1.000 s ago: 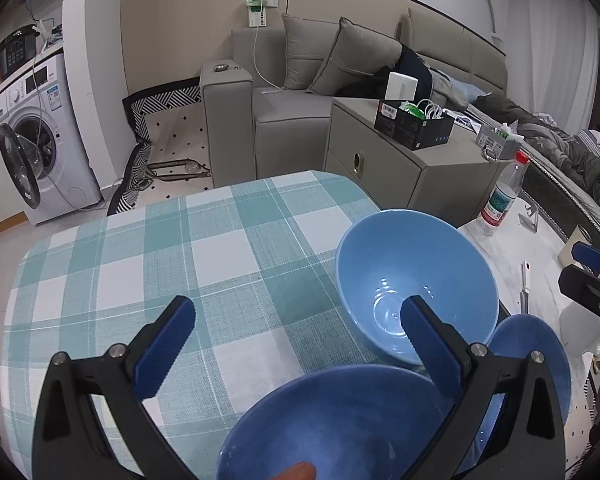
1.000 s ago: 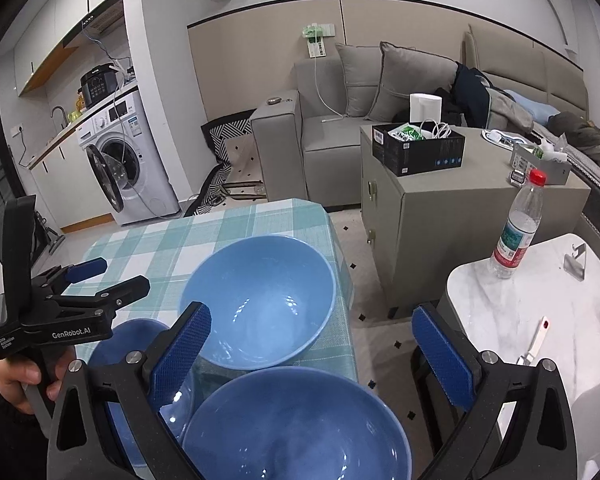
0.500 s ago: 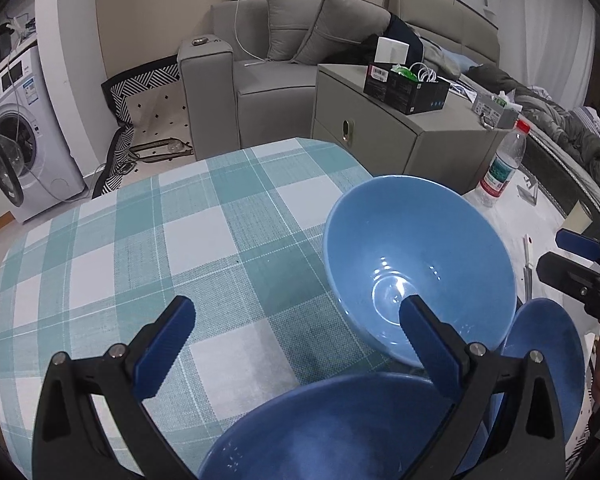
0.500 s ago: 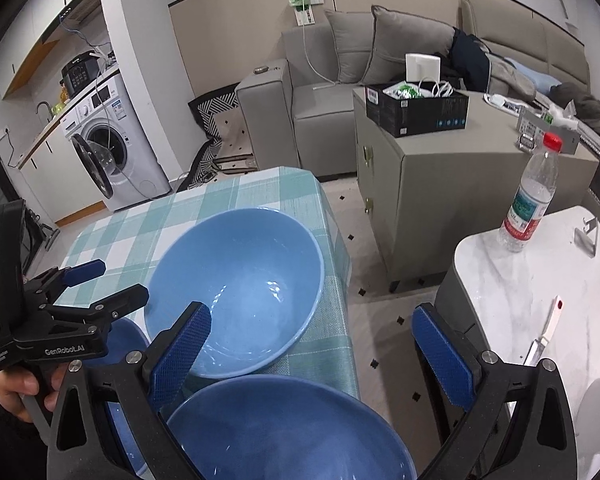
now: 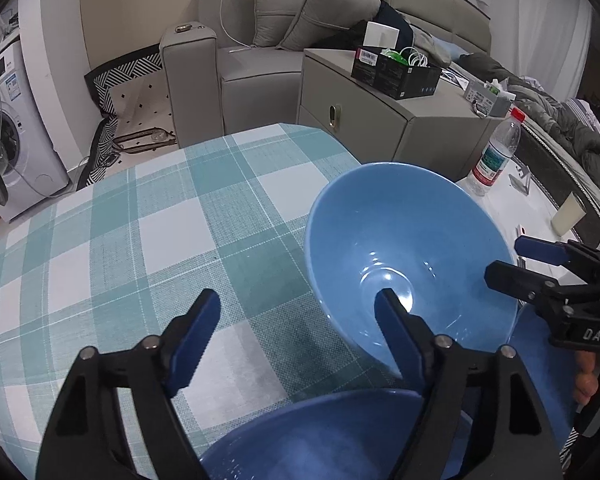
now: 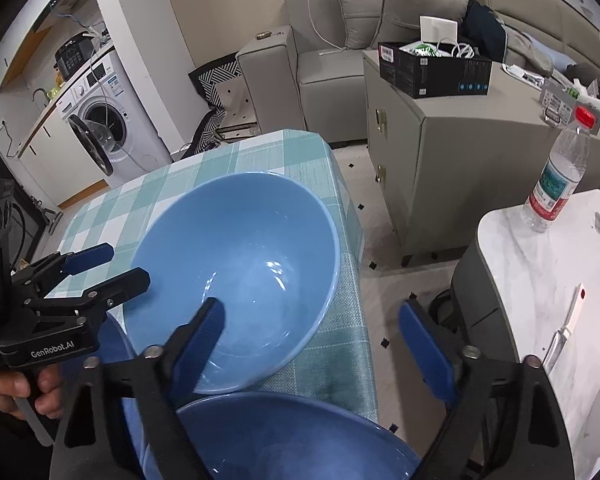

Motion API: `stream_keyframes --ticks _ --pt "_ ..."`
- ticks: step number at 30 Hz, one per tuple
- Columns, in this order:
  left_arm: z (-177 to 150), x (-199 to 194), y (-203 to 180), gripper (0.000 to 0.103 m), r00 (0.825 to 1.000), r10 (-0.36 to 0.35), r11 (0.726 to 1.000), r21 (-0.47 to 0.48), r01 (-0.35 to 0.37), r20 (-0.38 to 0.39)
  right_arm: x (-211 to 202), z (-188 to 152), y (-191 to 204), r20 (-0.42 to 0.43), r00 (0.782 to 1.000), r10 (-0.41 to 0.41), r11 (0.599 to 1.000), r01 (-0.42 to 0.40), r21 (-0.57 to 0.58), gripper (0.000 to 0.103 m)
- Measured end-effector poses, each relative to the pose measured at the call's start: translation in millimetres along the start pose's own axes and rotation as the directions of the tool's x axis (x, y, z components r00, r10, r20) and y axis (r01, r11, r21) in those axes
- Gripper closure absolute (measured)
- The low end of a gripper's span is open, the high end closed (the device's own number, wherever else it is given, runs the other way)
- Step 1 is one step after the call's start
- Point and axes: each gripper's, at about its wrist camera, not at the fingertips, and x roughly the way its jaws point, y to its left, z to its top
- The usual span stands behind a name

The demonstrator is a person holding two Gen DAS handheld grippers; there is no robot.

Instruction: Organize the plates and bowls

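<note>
While the table (image 5: pixel 148 240) carries the big bowl (image 5: pixel 404 256) at its right edge, my left gripper (image 5: pixel 300 332) and right gripper (image 6: pixel 316 344) have just been closing, half open, holding nothing.

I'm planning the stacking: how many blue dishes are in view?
3: a large light-blue bowl on the checked cloth, a darker bowl nearest the camera, and a third dish partly hidden beside them. More may be hidden.
</note>
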Motion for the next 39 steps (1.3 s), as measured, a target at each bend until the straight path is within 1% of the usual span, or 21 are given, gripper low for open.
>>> stream_keyframes --ticks 1,3,4,6,7,9,11,14,16,18,19,24,36,39 --pt "0.4 1.7 -0.5 0.034 1.0 -0.003 1.0 -0.001 0.003 -0.008 1.6 -0.3 0.3 -0.006 1.0 0.004 1.0 -0.004 0.004 0.023" --pt "0.4 5.5 -0.8 0.044 1.0 -0.013 1.0 -0.004 0.013 -0.02 6.4 -0.8 -0.5 -0.018 1.0 0.011 1.0 -0.01 0.007 0.032" --pt "0.3 7.2 -1.1 0.045 1.0 -0.014 1.0 -0.005 0.014 -0.025 8.2 -1.1 -0.5 -0.022 1.0 0.01 1.0 -0.01 0.006 0.038" --pt "-0.5 9.4 -1.1 0.053 0.999 -0.021 1.0 -0.009 0.02 -0.031 10.2 -1.9 -0.2 -0.024 1.0 0.011 1.0 -0.011 0.002 0.043" --pt "-0.8 9.5 -0.9 0.054 0.999 -0.03 1.0 -0.01 0.03 -0.03 11.2 -2.3 -0.2 -0.027 1.0 0.014 1.0 -0.014 0.001 0.046" --pt "-1.1 9.0 -1.9 0.059 0.999 -0.041 0.999 -0.005 0.041 -0.028 12.8 -3.4 0.1 -0.034 0.999 0.014 1.0 -0.014 -0.001 0.049" --pt "-1.4 8.0 -4.1 0.064 0.999 -0.048 0.999 0.002 0.048 -0.026 12.5 -4.6 1.1 -0.03 0.999 0.014 1.0 -0.014 -0.008 0.057" --pt "-1.4 6.9 -6.0 0.069 0.998 -0.054 0.998 0.008 0.054 -0.022 11.6 -6.6 1.8 -0.023 1.0 0.02 1.0 -0.02 -0.012 0.066" --pt "-0.9 6.2 -6.4 0.072 0.998 -0.06 0.998 0.006 0.061 -0.022 9.9 -7.7 2.5 -0.018 1.0 0.026 1.0 -0.026 -0.012 0.071" --pt "-0.7 4.7 -7.1 0.078 0.998 -0.066 0.998 0.007 0.066 -0.015 6.6 -8.8 4.4 -0.005 1.0 0.026 0.999 -0.026 -0.02 0.075" --pt "-0.7 4.4 -7.7 0.079 0.998 -0.066 0.998 0.007 0.066 -0.015 5.5 -9.1 5.3 0.001 1.0 0.025 0.999 -0.025 -0.023 0.078" --pt "-0.7 2.1 -10.0 0.086 0.998 -0.064 0.998 0.013 0.064 -0.004 3.6 -9.4 8.2 0.018 1.0 0.008 1.0 -0.008 -0.025 0.081" --pt "1.2 2.0 -3.8 0.087 0.999 -0.052 0.998 -0.025 0.052 0.013 3.4 -7.8 9.6 0.05 0.999 0.01 1.0 -0.009 -0.011 0.081" --pt "1.1 -1.5 -2.4 0.087 0.998 -0.054 0.998 -0.035 0.055 0.026 -0.3 -6.7 11.5 0.072 0.997 0.012 1.0 -0.011 -0.014 0.081"
